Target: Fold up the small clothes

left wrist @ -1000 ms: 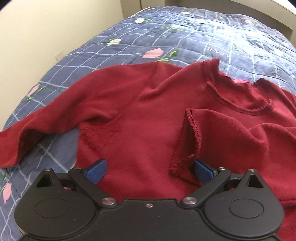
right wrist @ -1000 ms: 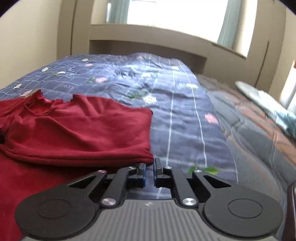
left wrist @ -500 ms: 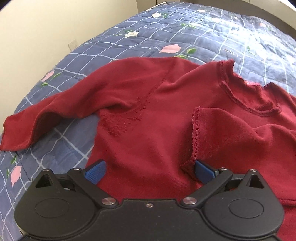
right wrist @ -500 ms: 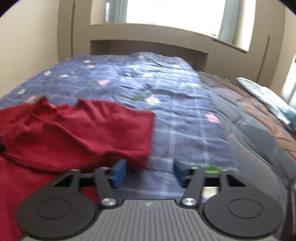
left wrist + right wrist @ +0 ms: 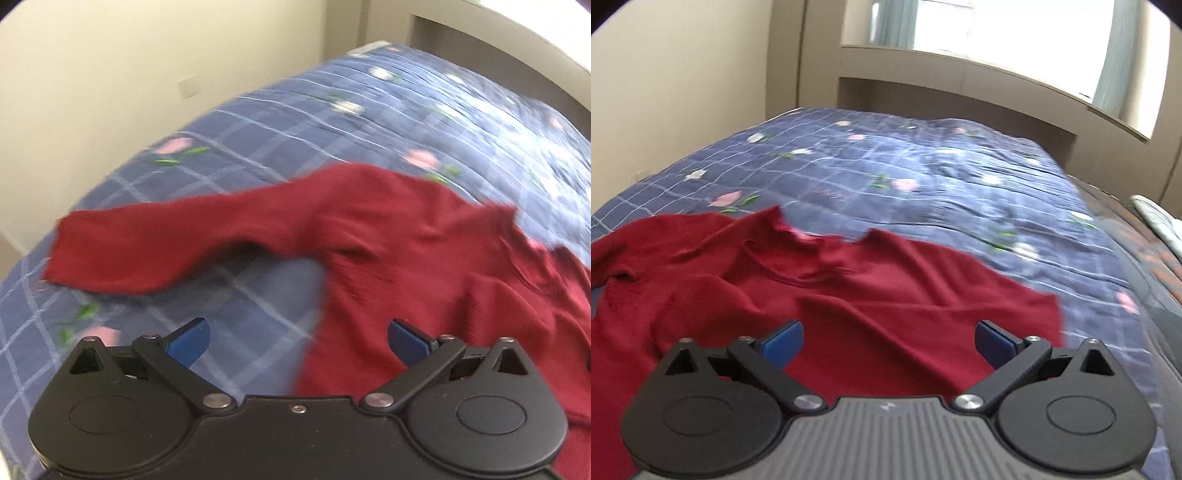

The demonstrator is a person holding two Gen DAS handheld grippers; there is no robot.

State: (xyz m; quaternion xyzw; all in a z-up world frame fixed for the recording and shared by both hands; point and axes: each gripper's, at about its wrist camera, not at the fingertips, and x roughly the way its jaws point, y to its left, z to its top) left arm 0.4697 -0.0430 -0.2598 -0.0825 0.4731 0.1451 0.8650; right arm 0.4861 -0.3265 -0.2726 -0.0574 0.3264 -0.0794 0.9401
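Left wrist view: both tongs, left tongs (image 5: 298, 341) and right tongs (image 5: 889, 341), gape empty; the right's just opened. Red top (image 5: 424, 258) lies on the bed (image 5: 280, 122); its outstretched sleeve (image 5: 166, 251) toward the bed's left edge likely needs folding inward next.

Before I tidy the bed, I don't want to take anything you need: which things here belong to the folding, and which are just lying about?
Belongs to the folding:
- red long-sleeved top, one sleeve not yet folded in
- left gripper and right gripper, both open and empty

Just lying about:
- blue floral quilt under the top
- pale patterned cloth at the bed's far side
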